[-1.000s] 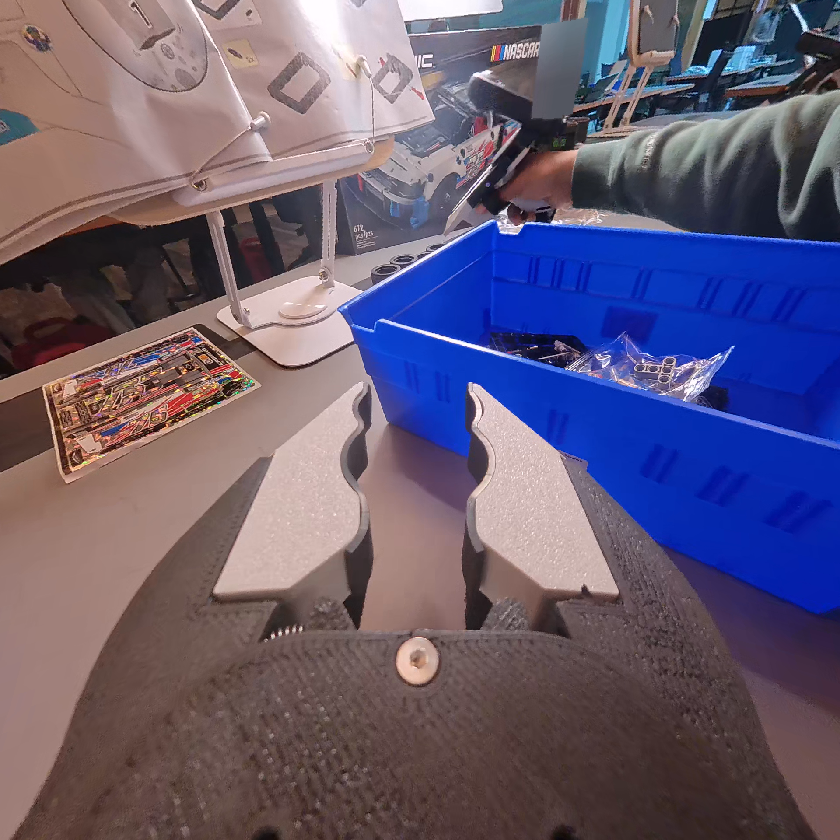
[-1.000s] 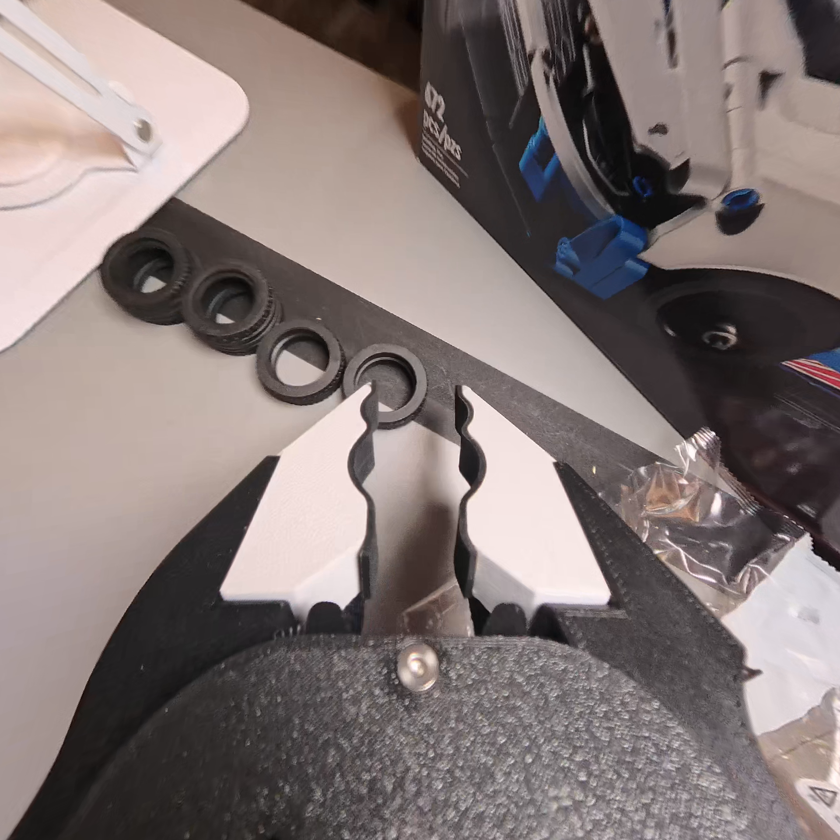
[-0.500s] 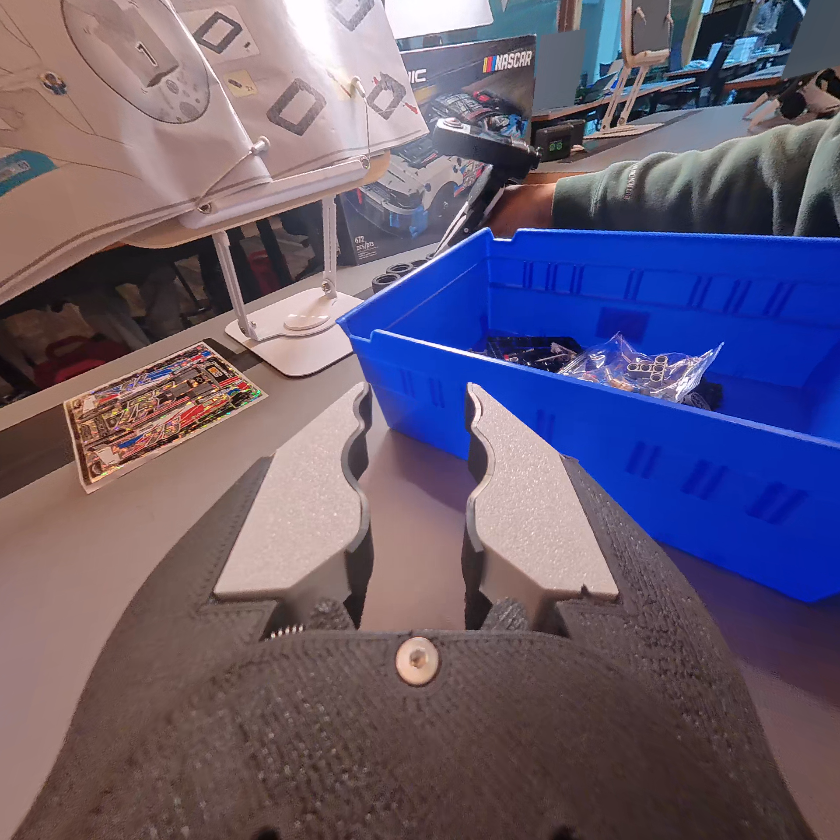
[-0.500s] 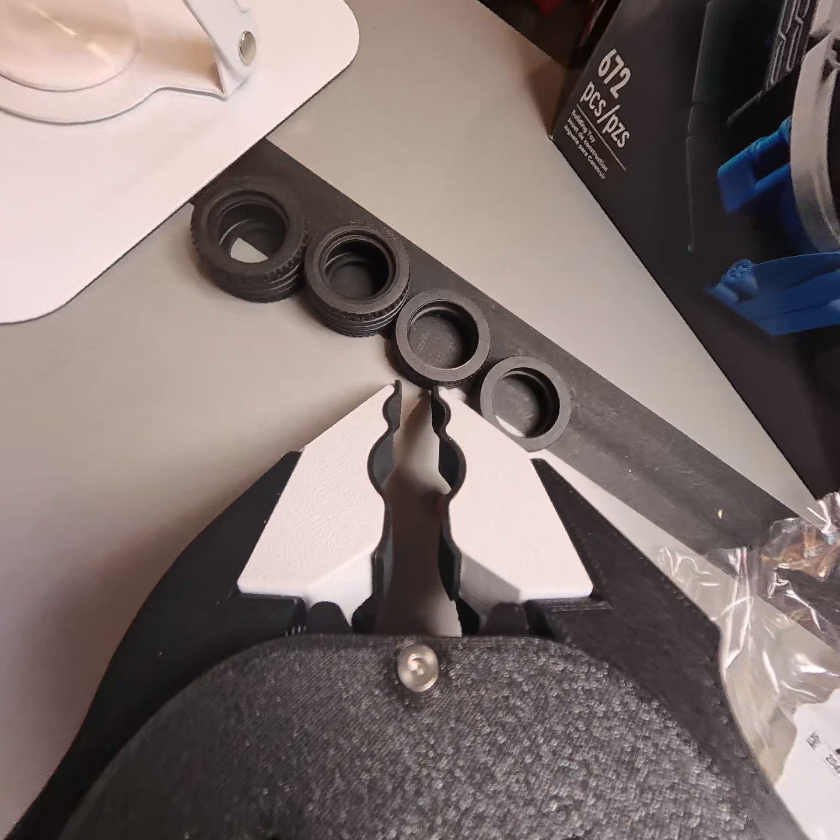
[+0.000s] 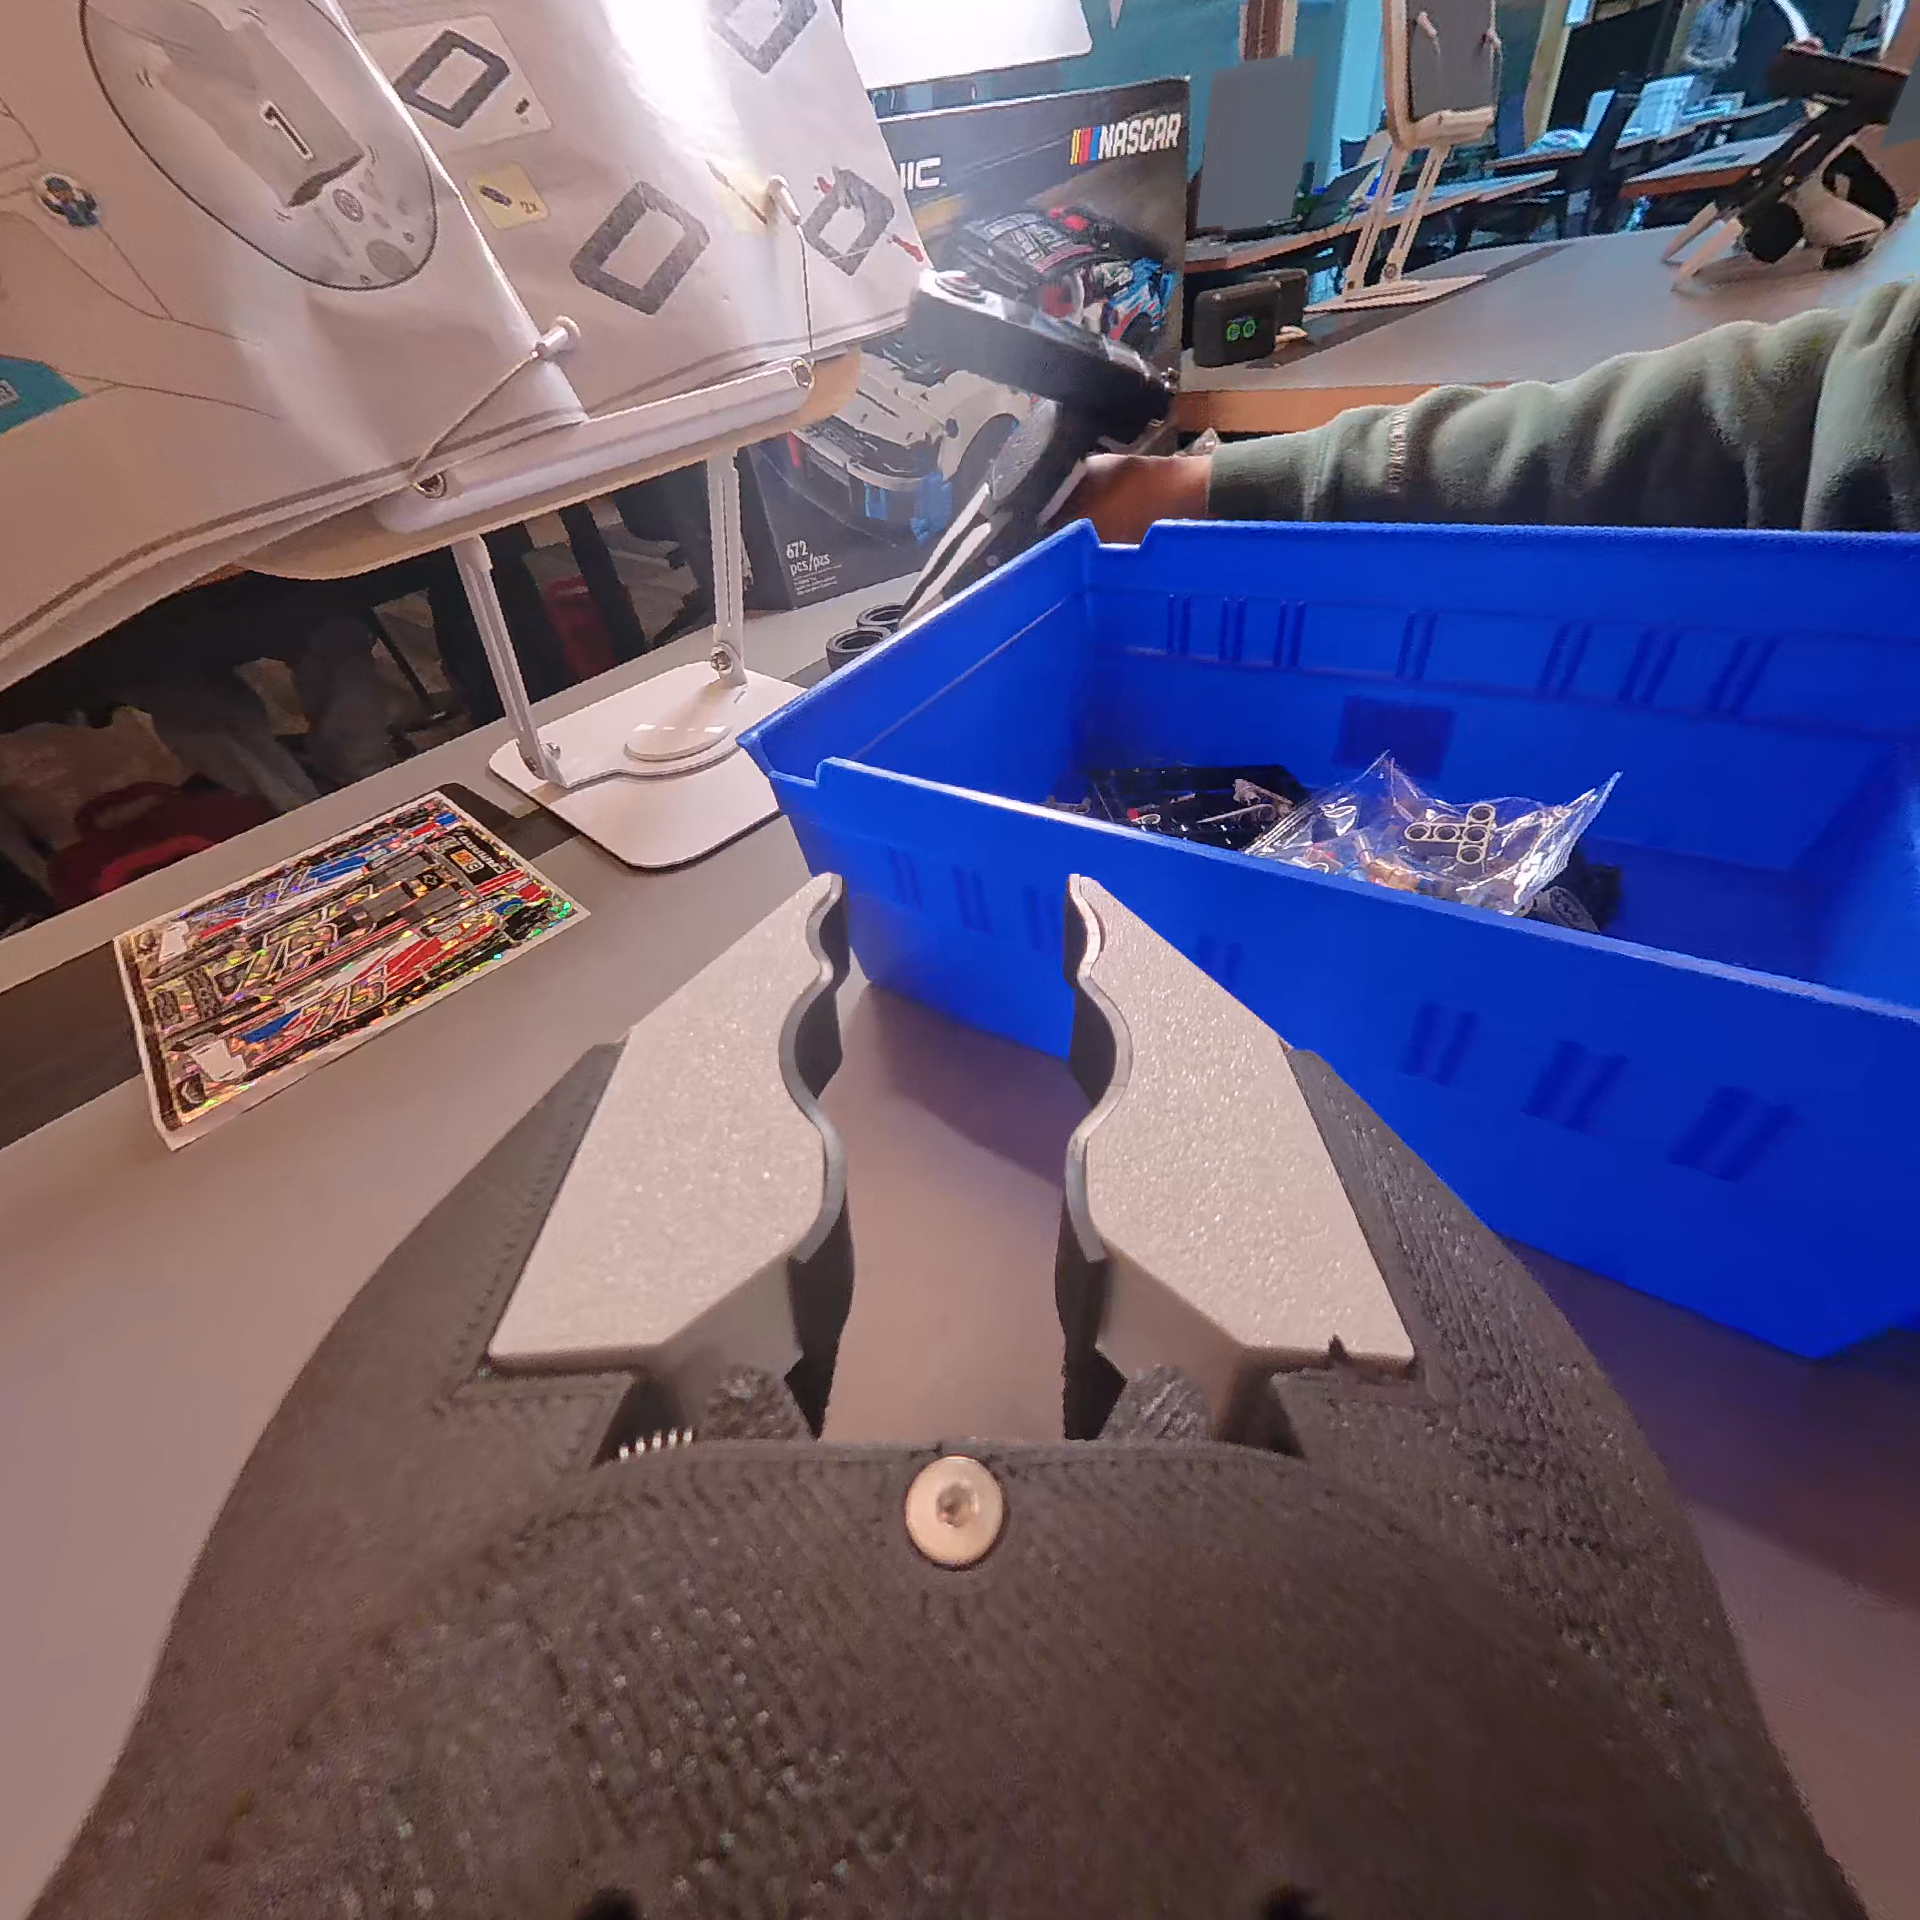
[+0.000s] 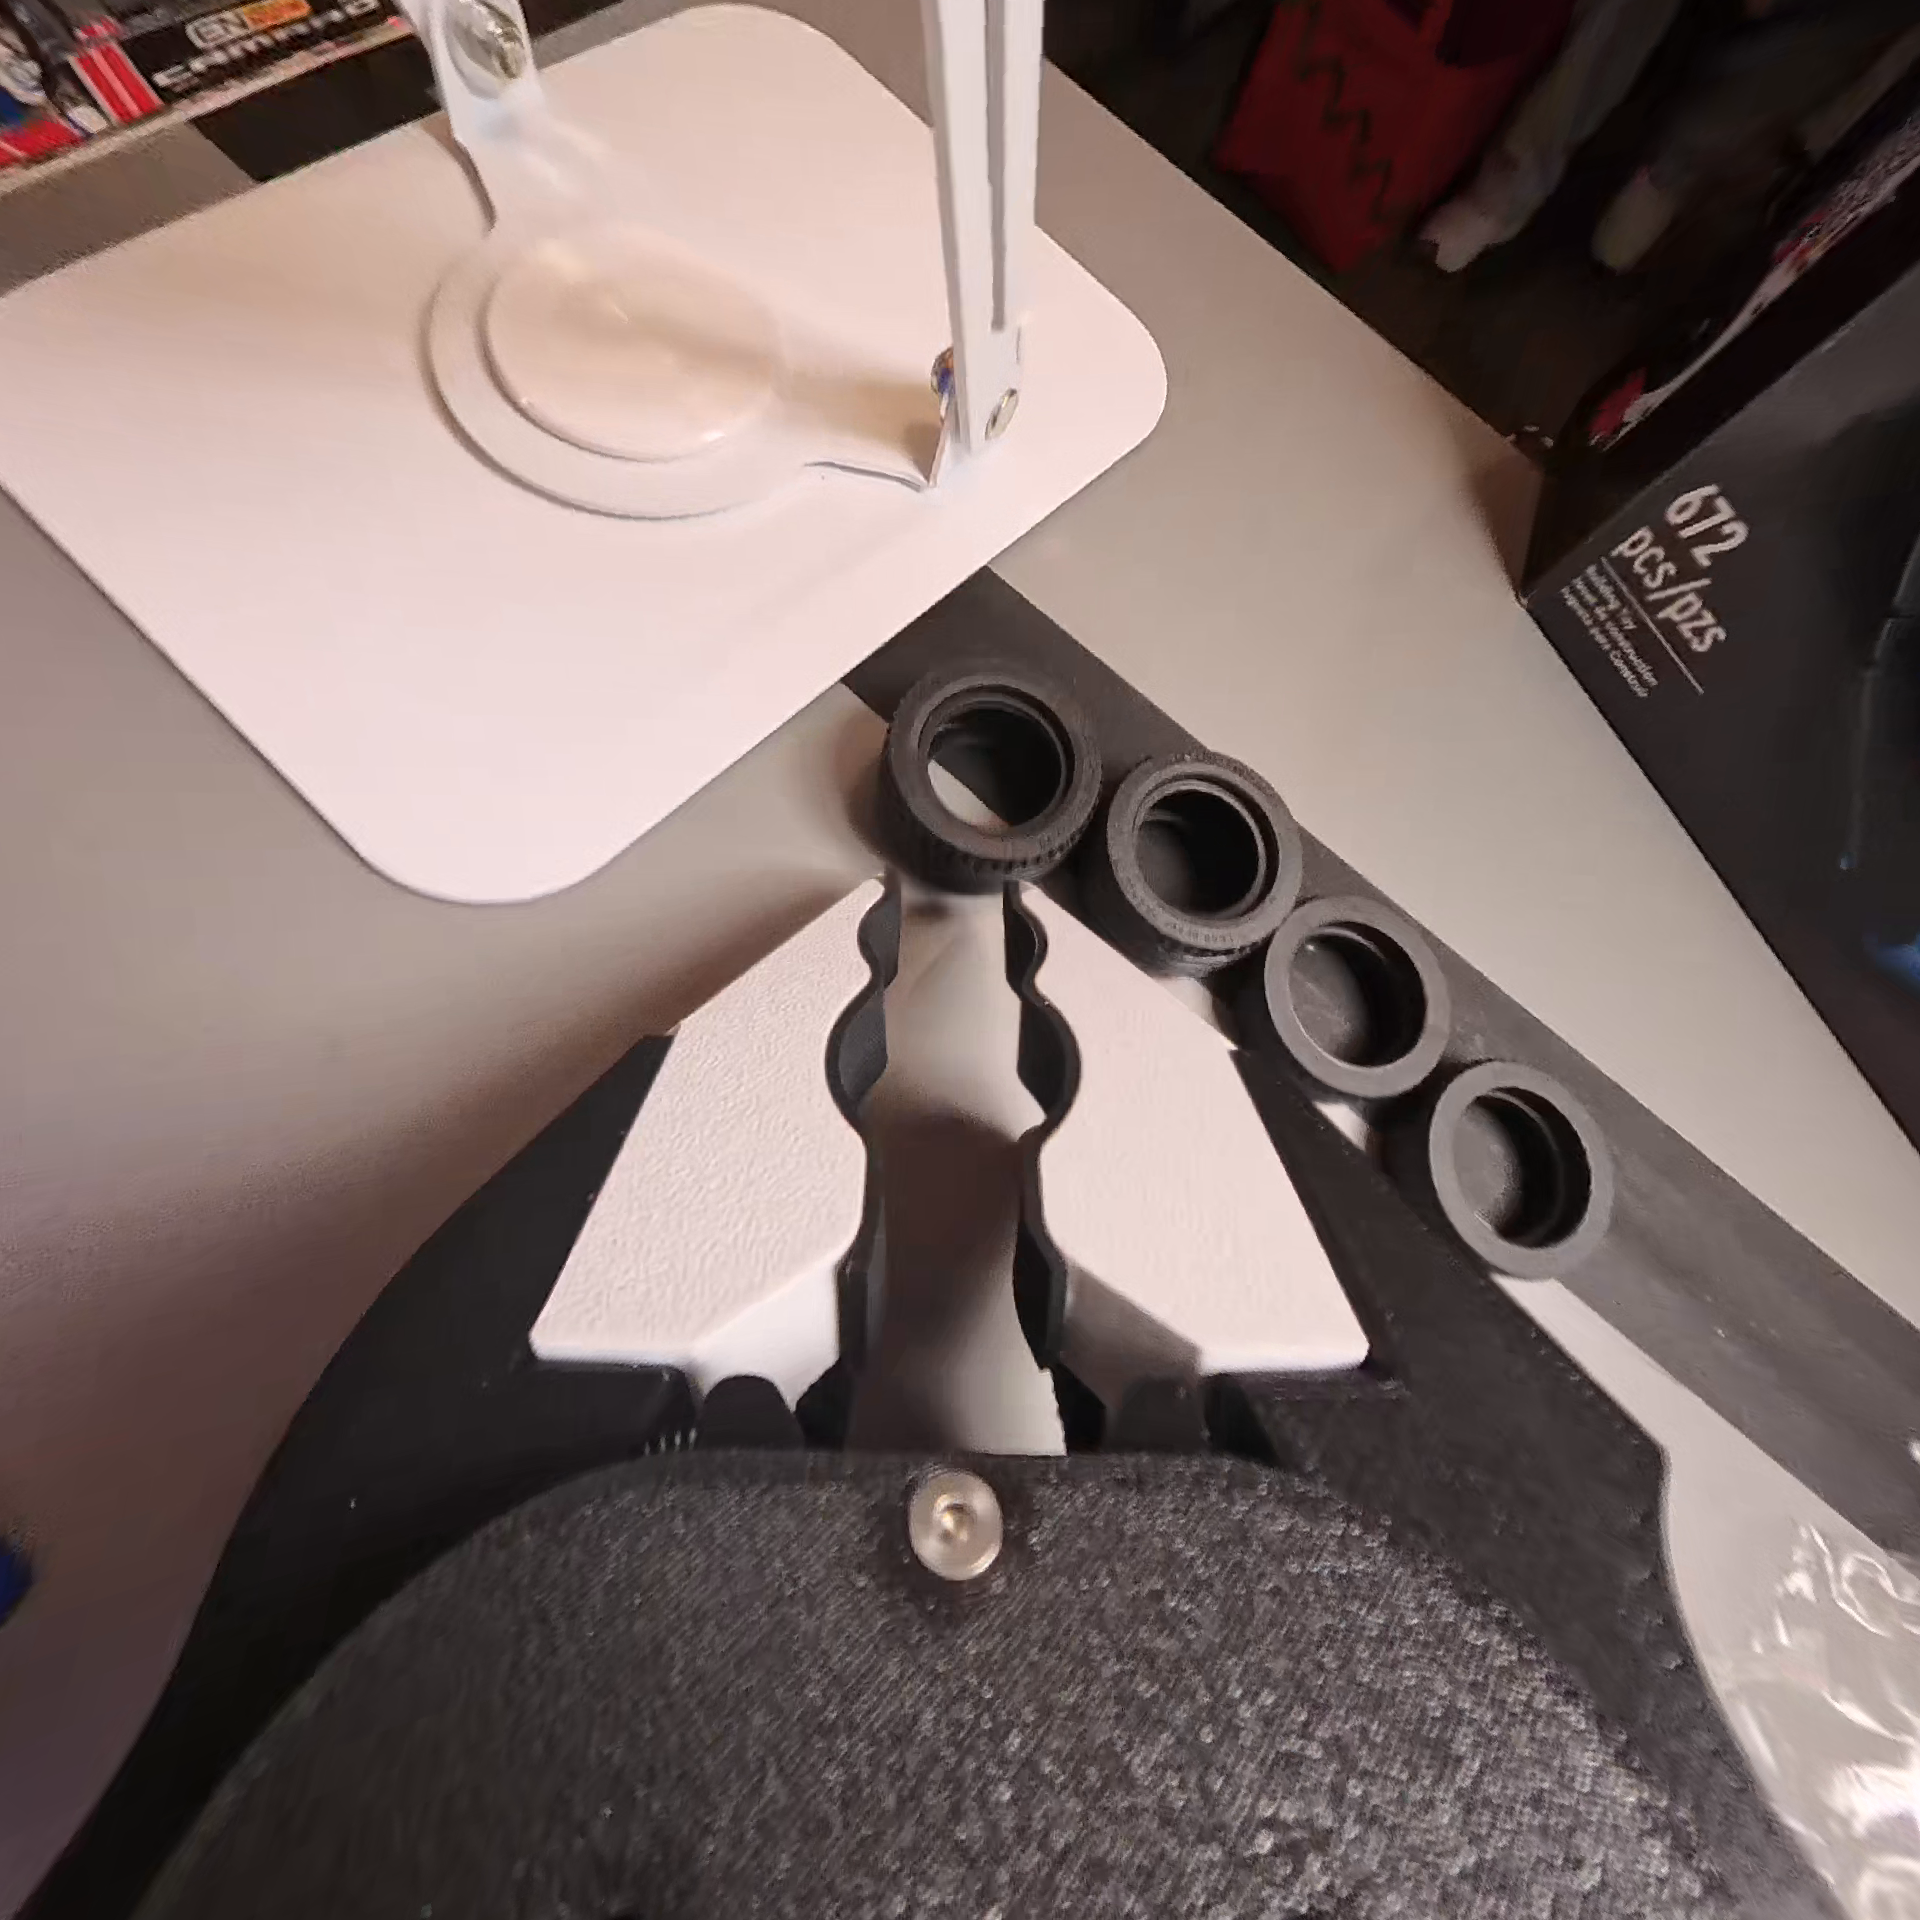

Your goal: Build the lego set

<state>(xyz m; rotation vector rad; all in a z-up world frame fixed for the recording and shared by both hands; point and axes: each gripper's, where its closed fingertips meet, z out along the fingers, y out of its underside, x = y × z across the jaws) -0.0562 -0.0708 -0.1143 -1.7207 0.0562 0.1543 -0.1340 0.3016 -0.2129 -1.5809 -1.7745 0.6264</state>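
Your right gripper (image 6: 951,899): fingers parted, narrow gap, tips at first of four black tyres (image 6: 992,795) rowed on table (image 6: 208,935), nothing pinched. Your left gripper (image 5: 951,914): spread, empty, facing blue bin (image 5: 1455,1039) with bagged parts (image 5: 1444,842). Printed set box (image 5: 1039,208), sticker sheet (image 5: 332,956), instruction booklet (image 5: 312,208) on white stand (image 6: 416,520): writing present, not transcribed.

you have four black tyres (image 6: 992,795) in a row on the table, one white stand (image 6: 520,499) holding one instruction booklet (image 5: 312,208), and one sticker sheet (image 5: 332,956). there is one blue bin (image 5: 1455,1039) with one clear bag of parts (image 5: 1444,842) showing in it, and one black set box (image 5: 1039,312). you hold two grippers, the left gripper (image 5: 951,914) and the right gripper (image 6: 951,904).
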